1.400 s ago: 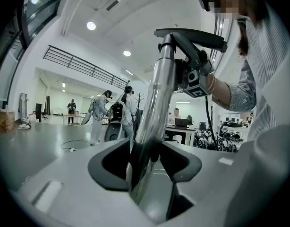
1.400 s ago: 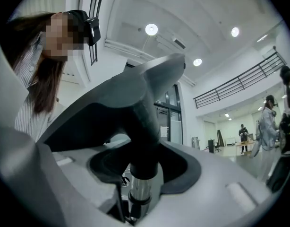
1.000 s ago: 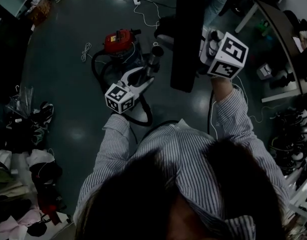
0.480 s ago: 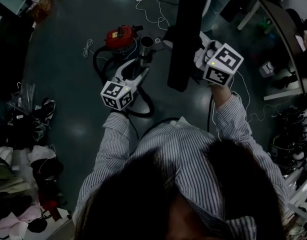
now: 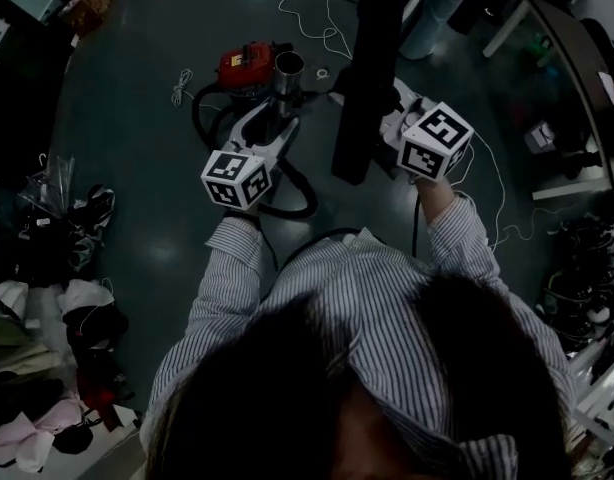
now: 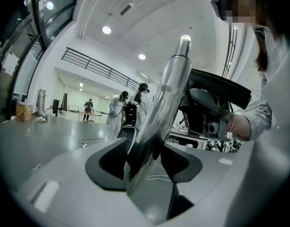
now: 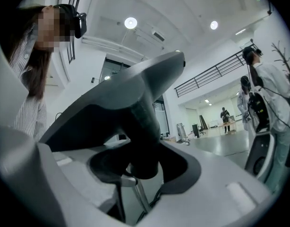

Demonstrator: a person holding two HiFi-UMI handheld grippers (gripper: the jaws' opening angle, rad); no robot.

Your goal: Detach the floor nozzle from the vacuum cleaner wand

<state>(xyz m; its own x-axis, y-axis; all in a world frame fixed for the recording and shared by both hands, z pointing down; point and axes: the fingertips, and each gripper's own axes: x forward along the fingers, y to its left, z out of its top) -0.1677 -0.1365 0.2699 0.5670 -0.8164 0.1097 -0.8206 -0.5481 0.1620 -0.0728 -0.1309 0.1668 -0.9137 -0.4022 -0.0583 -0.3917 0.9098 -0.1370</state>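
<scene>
Left gripper [image 5: 274, 125] [image 6: 146, 161] is clamped on the chrome wand [image 5: 287, 74] [image 6: 165, 105], with the tube pinched between its 2 jaws and running on past them to a bare open end. It is held over the red vacuum cleaner [image 5: 244, 63] and the black hose [image 5: 305, 200] on the floor. Right gripper [image 5: 389, 118] [image 7: 141, 168] has its 2 jaws closed on the neck of the black floor nozzle [image 5: 371, 58] [image 7: 128, 91], and the nozzle's long head sits just right of the wand's end, apart from it, not joined.
</scene>
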